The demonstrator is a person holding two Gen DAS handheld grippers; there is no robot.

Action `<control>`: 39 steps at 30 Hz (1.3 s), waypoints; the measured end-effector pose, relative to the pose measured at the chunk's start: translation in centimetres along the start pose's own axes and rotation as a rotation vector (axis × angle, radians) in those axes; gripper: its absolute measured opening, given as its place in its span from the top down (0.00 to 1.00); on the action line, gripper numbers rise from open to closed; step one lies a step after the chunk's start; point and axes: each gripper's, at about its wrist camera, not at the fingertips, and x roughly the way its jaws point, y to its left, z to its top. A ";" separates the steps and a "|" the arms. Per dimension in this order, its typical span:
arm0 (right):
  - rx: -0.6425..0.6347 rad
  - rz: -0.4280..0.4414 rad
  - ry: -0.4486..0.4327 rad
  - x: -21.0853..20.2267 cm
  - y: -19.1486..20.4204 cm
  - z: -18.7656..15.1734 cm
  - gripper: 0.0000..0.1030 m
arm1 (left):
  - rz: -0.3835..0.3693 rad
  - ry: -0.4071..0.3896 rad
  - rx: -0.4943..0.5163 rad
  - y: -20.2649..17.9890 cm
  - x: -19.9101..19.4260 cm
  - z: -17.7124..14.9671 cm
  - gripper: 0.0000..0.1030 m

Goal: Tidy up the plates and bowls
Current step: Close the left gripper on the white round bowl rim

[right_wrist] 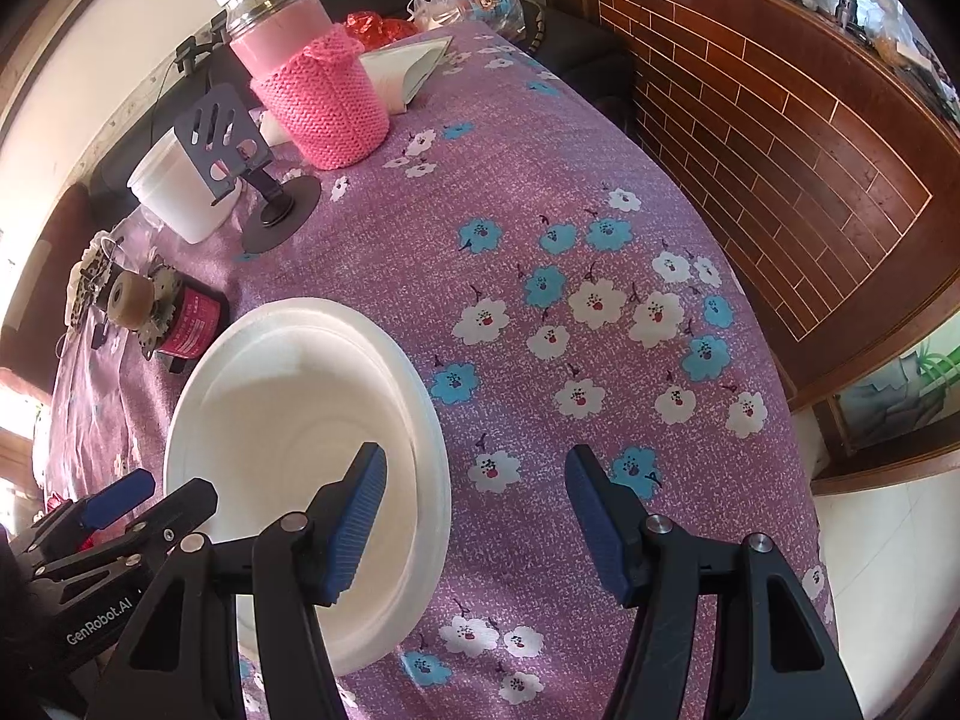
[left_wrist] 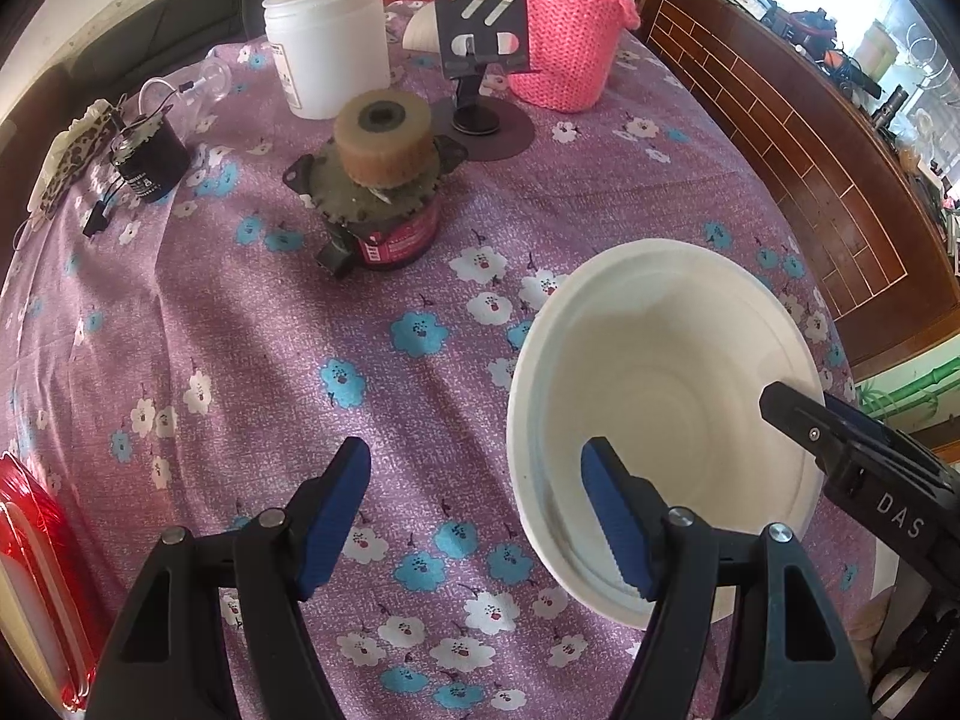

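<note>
A white bowl point(left_wrist: 660, 396) sits on the bench point(left_wrist: 300, 372), covered in a purple flowered cloth. The left gripper point(left_wrist: 477, 516) hangs at the bowl's 9 o'clock rim, fingers released, and the right gripper point(right_wrist: 474, 525) at its 3 o'clock rim, fingers likewise released, grasping nothing.

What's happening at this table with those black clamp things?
A person holds two hand-held claws over a flowered tablecloth. Both the left claw and the right claw are open and hold nothing. Between them stands a white bowl; one finger of each claw hangs over it. Jars and clutter stand farther back.
</note>
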 end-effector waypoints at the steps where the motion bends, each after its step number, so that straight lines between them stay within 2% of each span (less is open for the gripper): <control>1: 0.001 0.001 -0.002 -0.1 0.0 0.0 0.36 | 0.000 0.000 0.002 0.0 0.0 0.0 0.31; 4: 0.003 0.011 -0.015 -0.6 0.0 0.0 0.36 | -0.014 -0.003 0.014 -0.2 0.0 -0.1 0.31; 5: 0.005 0.018 -0.025 -0.9 0.0 0.0 0.36 | -0.025 -0.009 0.021 -0.2 -0.2 -0.2 0.35; 6: 0.009 0.023 -0.035 -1.2 -0.1 0.0 0.36 | -0.046 -0.018 0.034 -0.4 -0.4 -0.2 0.55; 7: 0.013 0.026 -0.044 -1.5 -0.2 0.0 0.36 | -0.058 -0.013 0.050 -0.6 -0.5 -0.3 0.67; 8: 0.016 0.027 -0.049 -1.6 -0.3 0.0 0.36 | -0.067 -0.002 0.062 -0.8 -0.4 -0.4 0.86; 14: 0.027 0.011 -0.025 -0.7 -0.6 0.0 0.36 | -0.111 0.001 0.073 -0.9 -0.9 -0.9 0.86; 26: -0.018 0.037 -0.006 -0.1 1.7 -0.2 0.36 | -0.130 0.016 0.015 -0.4 -0.8 -0.8 0.86; 28: -0.026 0.027 -0.008 0.1 2.0 0.0 0.36 | -0.125 0.027 -0.003 -0.3 -0.5 -0.6 0.77; 29: -0.032 0.019 -0.007 0.2 2.1 0.0 0.36 | -0.127 0.033 -0.008 -0.3 -0.3 -0.5 0.61; 30: -0.035 0.012 -0.004 0.4 2.2 0.1 0.36 | -0.130 0.038 -0.018 -0.2 0.0 -0.4 0.51; 32: -0.034 0.010 0.008 0.8 2.3 0.1 0.37 | -0.133 0.053 -0.029 -0.1 0.6 -0.3 0.51; 34: -0.033 0.013 0.014 1.0 2.3 0.0 0.37 | -0.160 0.054 -0.038 -0.1 0.5 -0.3 0.57; 35: -0.034 0.021 0.014 1.0 2.3 -0.1 0.39 | -0.167 0.044 -0.033 -0.1 0.4 -0.3 0.77; 36: -0.039 0.031 0.015 0.9 2.3 -0.2 0.47 | -0.157 0.033 -0.010 -0.4 0.1 -0.5 0.87; 37: -0.043 0.034 0.019 1.0 2.4 -0.2 0.57 | -0.154 0.024 0.002 -0.6 0.0 -0.5 0.88; 39: -0.045 0.033 0.024 1.0 2.4 -0.4 0.61 | -0.154 0.005 0.004 -0.6 -0.5 -0.7 0.88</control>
